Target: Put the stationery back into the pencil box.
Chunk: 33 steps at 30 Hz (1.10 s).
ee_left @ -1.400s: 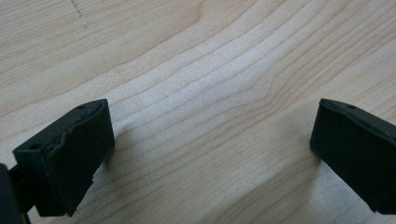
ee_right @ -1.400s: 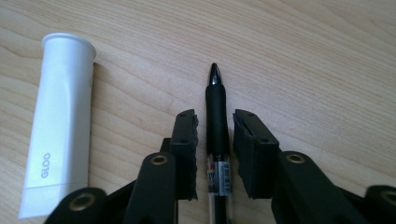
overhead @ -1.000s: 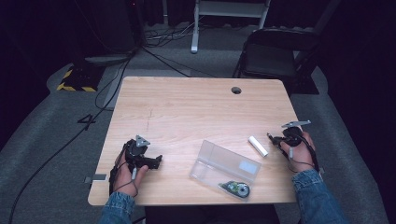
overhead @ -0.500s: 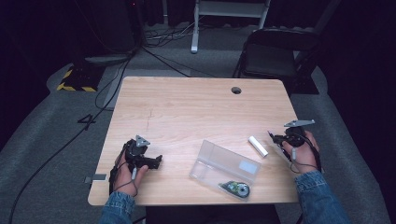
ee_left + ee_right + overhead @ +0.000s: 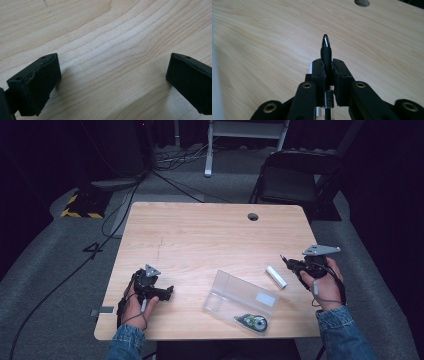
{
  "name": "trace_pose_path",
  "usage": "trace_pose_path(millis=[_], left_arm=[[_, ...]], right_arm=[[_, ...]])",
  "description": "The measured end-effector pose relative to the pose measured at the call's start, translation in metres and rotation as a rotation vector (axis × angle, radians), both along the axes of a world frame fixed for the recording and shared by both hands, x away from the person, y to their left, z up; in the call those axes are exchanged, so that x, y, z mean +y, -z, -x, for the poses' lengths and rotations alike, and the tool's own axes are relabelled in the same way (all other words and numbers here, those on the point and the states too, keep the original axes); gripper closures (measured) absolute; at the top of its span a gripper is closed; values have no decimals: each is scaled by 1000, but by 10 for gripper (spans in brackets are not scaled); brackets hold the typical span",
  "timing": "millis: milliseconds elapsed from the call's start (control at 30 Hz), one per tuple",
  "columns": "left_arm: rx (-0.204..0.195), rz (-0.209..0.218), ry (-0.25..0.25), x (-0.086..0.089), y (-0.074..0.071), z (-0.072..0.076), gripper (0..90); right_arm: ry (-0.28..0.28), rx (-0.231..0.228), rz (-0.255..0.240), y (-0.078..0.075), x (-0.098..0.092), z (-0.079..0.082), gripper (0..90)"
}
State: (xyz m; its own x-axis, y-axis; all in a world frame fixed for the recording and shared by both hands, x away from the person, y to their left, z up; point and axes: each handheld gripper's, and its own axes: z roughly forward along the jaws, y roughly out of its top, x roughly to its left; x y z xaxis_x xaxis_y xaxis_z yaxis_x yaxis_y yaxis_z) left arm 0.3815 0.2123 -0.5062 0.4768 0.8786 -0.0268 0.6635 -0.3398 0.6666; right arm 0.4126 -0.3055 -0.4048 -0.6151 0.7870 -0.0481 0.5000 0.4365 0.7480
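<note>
My right gripper point(image 5: 289, 263) hangs above the table's right edge, shut on a black pen point(image 5: 326, 50) whose shiny tip sticks out ahead of the jaws. Just left of it, a white tube point(image 5: 276, 276) lies on the wood; a bit of that white tube point(image 5: 310, 67) peeks out beside the jaws in the right gripper view. A clear plastic case point(image 5: 240, 295) lies near the front edge, with a correction tape roller point(image 5: 255, 321) at its near end. My left gripper point(image 5: 166, 293) rests low at the front left. Its pads point(image 5: 37, 82) stand wide apart over bare wood.
The wooden table point(image 5: 200, 235) has a cable hole point(image 5: 253, 216) at its back right. A black chair point(image 5: 295, 180) stands behind the table, and cables run over the grey floor to the left.
My right hand has risen from the table with the pen in its jaws. The left hand has kept still.
</note>
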Motion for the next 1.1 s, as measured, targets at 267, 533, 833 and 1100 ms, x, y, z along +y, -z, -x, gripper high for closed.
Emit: trace_pose_path(millis=[267, 533, 833, 1100], left_arm=[[0, 0, 0, 0, 0, 0, 1], [0, 0, 0, 0, 0, 0, 1], [0, 0, 0, 0, 0, 0, 1], [1, 0, 0, 0, 0, 0, 1]], right_arm=[[-95, -31, -43, -18, 22, 16, 813], [-186, -46, -59, -25, 44, 28, 813], [-265, -47, -66, -27, 67, 37, 812], [-310, -44, -62, -23, 81, 40, 812]])
